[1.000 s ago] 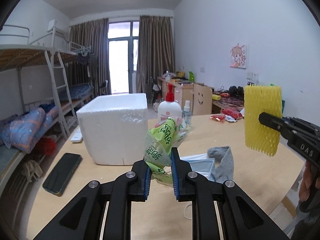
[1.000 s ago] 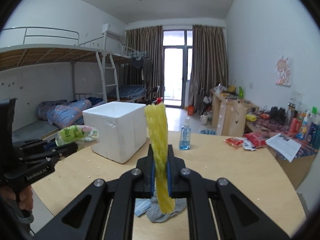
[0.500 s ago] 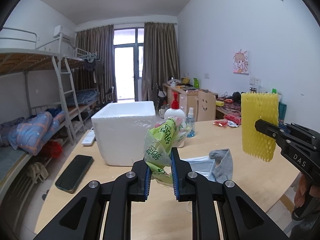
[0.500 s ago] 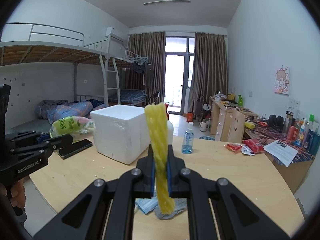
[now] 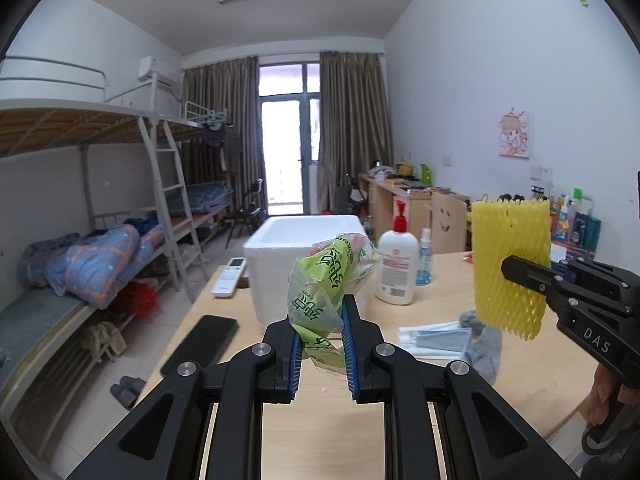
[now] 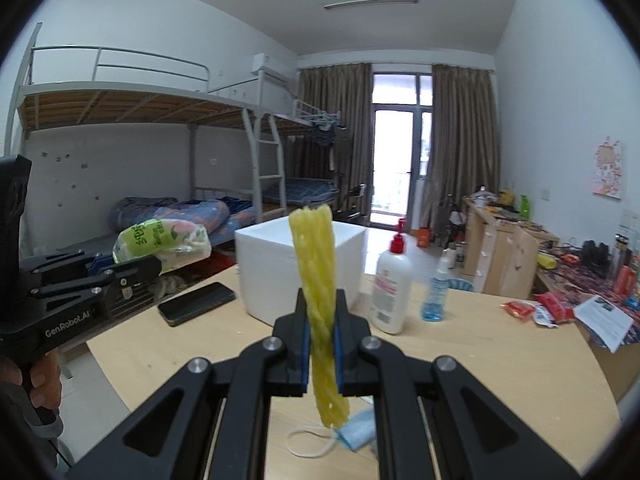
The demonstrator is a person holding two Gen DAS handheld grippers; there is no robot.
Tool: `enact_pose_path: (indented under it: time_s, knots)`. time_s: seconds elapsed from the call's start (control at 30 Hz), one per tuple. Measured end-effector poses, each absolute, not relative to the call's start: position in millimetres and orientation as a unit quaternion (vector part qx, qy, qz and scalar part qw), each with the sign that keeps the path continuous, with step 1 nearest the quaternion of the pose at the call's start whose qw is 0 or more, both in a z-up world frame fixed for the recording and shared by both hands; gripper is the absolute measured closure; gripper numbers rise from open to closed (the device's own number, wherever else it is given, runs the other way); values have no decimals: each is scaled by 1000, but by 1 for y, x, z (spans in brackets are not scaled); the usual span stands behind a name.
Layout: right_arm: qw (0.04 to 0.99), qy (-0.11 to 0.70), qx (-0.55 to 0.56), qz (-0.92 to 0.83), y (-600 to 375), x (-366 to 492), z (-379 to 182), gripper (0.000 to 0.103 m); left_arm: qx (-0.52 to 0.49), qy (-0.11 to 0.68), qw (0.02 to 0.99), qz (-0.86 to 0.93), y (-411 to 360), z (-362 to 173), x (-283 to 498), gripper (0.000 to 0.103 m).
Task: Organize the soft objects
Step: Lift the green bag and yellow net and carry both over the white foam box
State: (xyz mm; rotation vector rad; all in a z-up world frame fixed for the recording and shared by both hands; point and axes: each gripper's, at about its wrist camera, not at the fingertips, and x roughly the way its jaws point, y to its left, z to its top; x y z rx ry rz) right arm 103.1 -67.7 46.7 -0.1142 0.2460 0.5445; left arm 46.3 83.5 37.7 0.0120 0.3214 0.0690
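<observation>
Both loads in the air, above the near edge of the desk [image 5: 448,304].

Left gripper [image 5: 320,344]: jaws closed on a crumpled green plastic bag [image 5: 324,280], pinched low, the bulk of it billowing up and forward past the tips. Seen from the right wrist, that bag [image 6: 160,240] juts out level over the desk's left edge.

Right gripper [image 6: 320,340]: jaws clamped on a yellow foam net sleeve [image 6: 318,292], gripped about mid-length. Long axis upright, squeezed flat between the pads, top end standing above the tips and bottom end hanging below. From the left wrist, the same sleeve [image 5: 510,264] shows its broad face, held off to the right.

Deciding relation: white foam box [image 5: 308,248] straight ahead of both grippers, mouth open upward, toward the desk's far left corner. Probably the bin for the soft things, though nothing in view proves it. Left gripper lined up nearly dead on it, bag overlapping the box's front wall in its own view; so likely the nearer one for a first drop. Right gripper set a little to the right of it, with a lotion pump bottle [image 6: 390,292] and a blue spray bottle [image 6: 436,292] just beside the box on that side.

Pose: both grippers pointing forward and slightly downward, roughly parallel, a hand [image 6: 40,376] on each handle.

Left lying at the near edge: a blue face mask [image 5: 436,338] and a grey sock [image 5: 484,344], touching. A dark phone [image 5: 200,344] near the left edge.
</observation>
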Motion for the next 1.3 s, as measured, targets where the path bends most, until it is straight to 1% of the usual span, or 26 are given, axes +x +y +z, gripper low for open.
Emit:
enact_pose_path:
  time_s: [0.53, 0.97, 1.3]
  knots:
    - [935, 135, -57, 323, -25, 139, 60, 91, 1, 154, 987, 55, 108, 57, 71, 84]
    - [934, 132, -68, 324, -8, 166, 82, 91, -2, 156, 986, 53, 113, 73, 103, 84]
    - [935, 129, -81, 321, 6, 194, 96, 91, 6, 142, 988, 56, 120, 86, 134, 84]
